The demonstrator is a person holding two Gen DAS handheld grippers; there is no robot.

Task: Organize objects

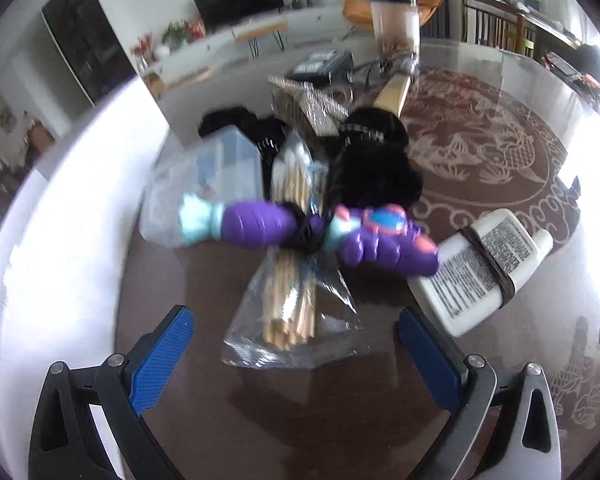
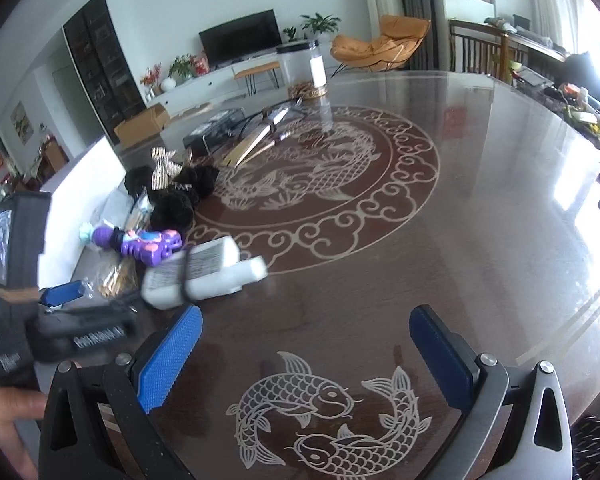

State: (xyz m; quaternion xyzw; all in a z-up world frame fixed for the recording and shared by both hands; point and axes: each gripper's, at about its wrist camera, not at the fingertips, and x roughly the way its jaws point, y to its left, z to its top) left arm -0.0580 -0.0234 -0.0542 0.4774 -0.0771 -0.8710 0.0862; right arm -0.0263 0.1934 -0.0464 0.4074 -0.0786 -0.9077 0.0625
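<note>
A clear bag of wooden sticks (image 1: pixel 290 312) lies on the dark table just ahead of my open, empty left gripper (image 1: pixel 296 344). A purple toy (image 1: pixel 312 232) lies across the bag. A white bottle (image 1: pixel 480 268) with a dark band lies to the right. Black fluffy items (image 1: pixel 372 164) and a clear box (image 1: pixel 224 168) sit behind. In the right wrist view, the bottle (image 2: pixel 204 272), toy (image 2: pixel 144 244) and left gripper (image 2: pixel 60 296) are at the left. My right gripper (image 2: pixel 304 344) is open and empty above the fish pattern.
A clear jar (image 2: pixel 302 68) stands at the table's far side, with a dark box (image 2: pixel 216 132) and long thin items (image 2: pixel 256 140) near it. The round table (image 2: pixel 480 220) with its dragon inlay stretches right. A white surface (image 1: pixel 60 240) borders the left.
</note>
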